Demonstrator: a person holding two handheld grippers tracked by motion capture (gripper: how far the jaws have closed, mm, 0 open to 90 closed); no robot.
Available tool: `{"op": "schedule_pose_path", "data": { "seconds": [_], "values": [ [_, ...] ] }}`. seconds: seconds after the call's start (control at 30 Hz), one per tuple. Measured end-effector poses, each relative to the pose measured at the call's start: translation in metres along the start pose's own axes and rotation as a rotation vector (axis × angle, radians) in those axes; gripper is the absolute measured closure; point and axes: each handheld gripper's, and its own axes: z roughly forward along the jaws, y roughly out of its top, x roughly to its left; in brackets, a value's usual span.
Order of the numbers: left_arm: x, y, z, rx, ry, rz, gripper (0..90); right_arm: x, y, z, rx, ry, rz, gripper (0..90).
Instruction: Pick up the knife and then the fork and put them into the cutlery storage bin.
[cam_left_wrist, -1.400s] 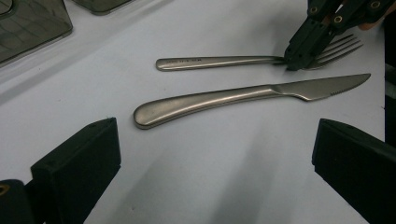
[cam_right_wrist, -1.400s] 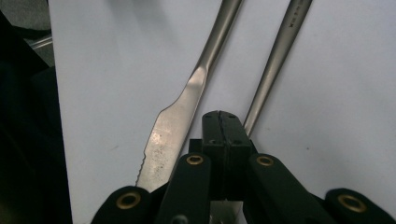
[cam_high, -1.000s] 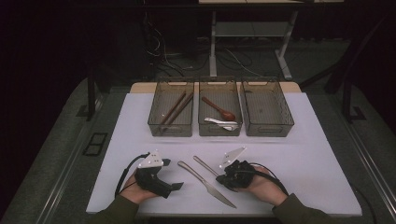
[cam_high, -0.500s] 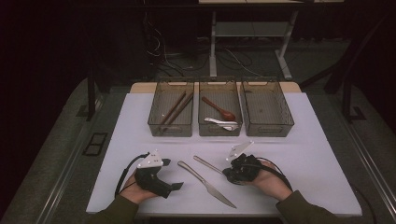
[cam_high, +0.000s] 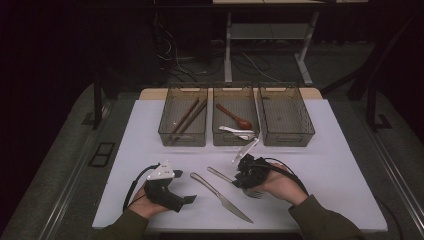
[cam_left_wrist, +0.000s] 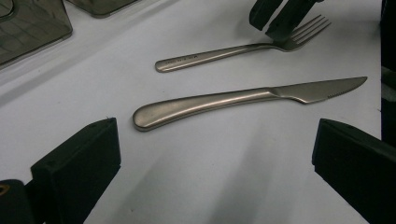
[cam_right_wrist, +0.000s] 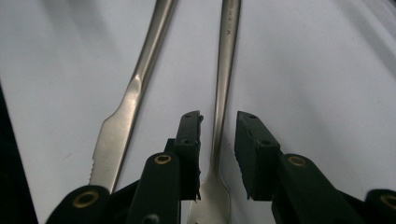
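My right gripper (cam_right_wrist: 217, 156), jaws just opening, straddles the fork (cam_right_wrist: 223, 79) at its neck (thin, stiff, slick steel); its pads are not yet pressing.

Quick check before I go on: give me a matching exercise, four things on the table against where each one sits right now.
Things:
1. fork
2. knife
3. chopsticks
4. brown spoon

Places:
A. middle bin
B. on the mat between the two grippers
C. left bin
D. neck between the jaws of the right gripper, which have just been opening

Pairs: 1-D, 2-B, 3-C, 4-A
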Motion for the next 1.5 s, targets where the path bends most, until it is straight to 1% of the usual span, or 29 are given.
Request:
{"op": "schedule_pose_path", "data": {
  "seconds": [0.03,0.13,0.23,0.3,0.37,0.43,0.5,0.57,0.6,0.67,0.7,0.8,0.9,1.07,1.13,1.2,1.3,1.43,1.5],
  "values": [
    [0.000,0.000,0.000,0.002,-0.001,0.001,0.2,0.000,0.003,0.002,0.022,0.000,-0.001,70.5],
    [0.000,0.000,0.000,0.005,-0.004,0.003,0.2,0.000,0.007,0.006,0.055,0.013,-0.004,71.5],
    [0.000,0.000,0.000,0.007,-0.005,0.004,0.2,0.000,0.011,0.011,0.098,-0.015,-0.023,73.2],
    [0.000,0.000,0.000,0.006,-0.006,0.004,0.2,0.000,0.013,0.013,0.119,-0.006,-0.019,74.3],
    [0.000,0.000,0.001,0.006,-0.006,0.003,0.2,-0.001,0.014,0.014,0.141,-0.006,-0.028,75.1],
    [0.000,0.000,0.001,0.005,-0.007,0.004,0.2,0.001,0.016,0.016,0.166,-0.009,-0.024,76.3],
    [0.000,0.000,0.001,0.005,-0.007,0.004,0.2,0.001,0.017,0.016,0.175,-0.014,-0.027,77.4],
    [0.000,0.000,0.001,0.005,-0.007,0.003,0.2,0.002,0.018,0.017,0.187,-0.025,-0.033,79.0],
    [0.000,0.000,0.001,0.007,-0.007,0.004,0.2,0.003,0.019,0.018,0.193,-0.034,-0.051,79.1],
    [0.000,0.000,0.001,0.006,-0.007,0.002,0.2,0.007,0.022,0.019,0.216,-0.051,-0.059,79.6],
    [0.000,0.000,0.001,0.007,-0.007,0.003,0.2,0.008,0.023,0.020,0.223,-0.062,-0.076,79.8],
    [0.000,0.000,0.001,0.006,-0.007,0.003,0.2,0.011,0.026,0.021,0.250,-0.088,-0.105,80.9],
    [0.000,0.000,0.001,0.006,-0.007,0.004,0.2,0.012,0.028,0.021,0.267,-0.096,-0.112,83.4],
    [0.000,0.000,0.000,0.006,-0.007,0.005,0.2,0.012,0.028,0.021,0.264,-0.094,-0.114,83.7],
    [0.000,0.000,0.000,0.004,-0.007,0.004,0.2,0.011,0.026,0.020,0.252,-0.084,-0.106,83.7],
    [0.000,0.000,0.000,0.004,-0.007,0.003,0.2,0.008,0.024,0.019,0.239,-0.064,-0.097,83.7],
    [0.000,0.000,0.000,0.005,-0.007,0.002,0.2,0.004,0.020,0.017,0.210,-0.042,-0.082,83.7],
    [0.000,0.000,0.000,0.005,-0.007,0.004,0.2,-0.003,0.014,0.012,0.159,-0.037,-0.079,83.7],
    [0.000,0.000,0.000,0.004,-0.007,0.004,0.2,-0.006,0.012,0.007,0.127,-0.028,-0.067,83.7]
  ]
}}
